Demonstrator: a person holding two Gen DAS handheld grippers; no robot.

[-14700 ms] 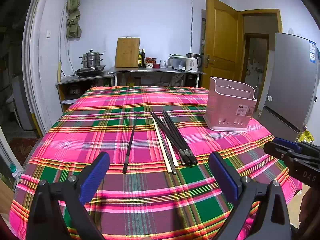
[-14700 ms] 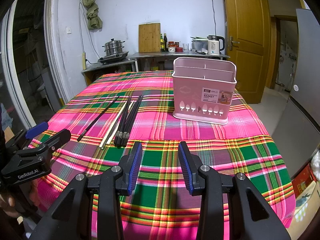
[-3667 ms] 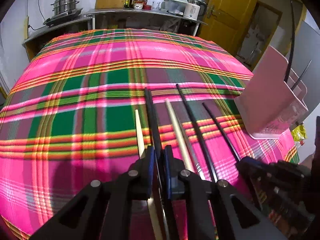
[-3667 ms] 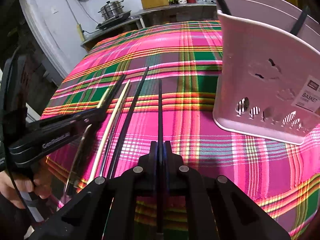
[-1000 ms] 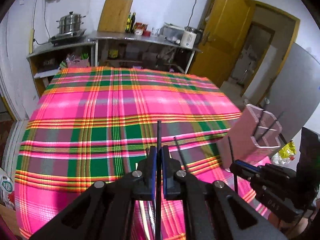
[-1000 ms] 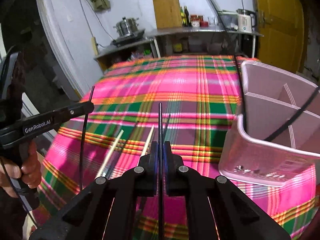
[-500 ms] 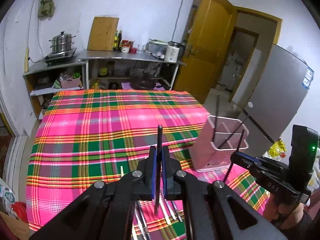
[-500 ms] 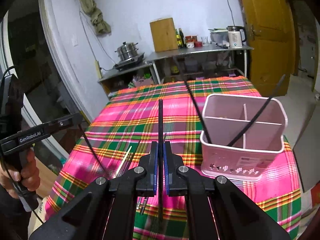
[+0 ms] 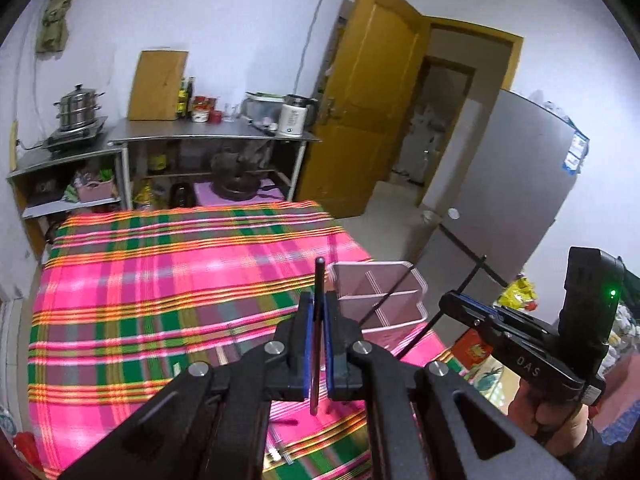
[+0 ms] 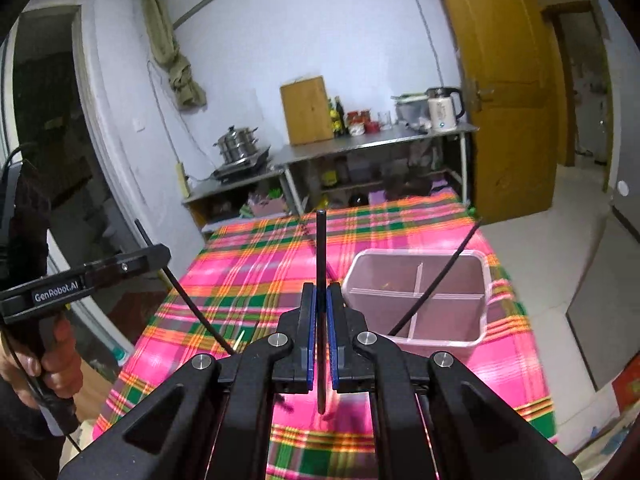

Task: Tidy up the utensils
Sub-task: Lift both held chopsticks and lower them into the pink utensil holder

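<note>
My left gripper (image 9: 316, 312) is shut on a black chopstick (image 9: 318, 280) and holds it high above the plaid table. My right gripper (image 10: 319, 304) is shut on another black chopstick (image 10: 321, 240), also high up. The pink utensil basket (image 10: 420, 300) stands on the table below and right of both, with a black chopstick (image 10: 448, 268) leaning in it. It also shows in the left wrist view (image 9: 380, 296). Pale chopsticks (image 9: 220, 356) lie on the cloth, mostly hidden behind the left gripper.
The table's plaid cloth (image 9: 140, 280) reaches the far edge near a steel counter (image 9: 208, 136) with a pot, cutting board and kettle. A grey fridge (image 9: 512, 208) and a yellow door (image 9: 372, 100) stand to the right.
Both grippers have risen higher and tilted down, each still holding its black chopstick. The basket now shows from above.
</note>
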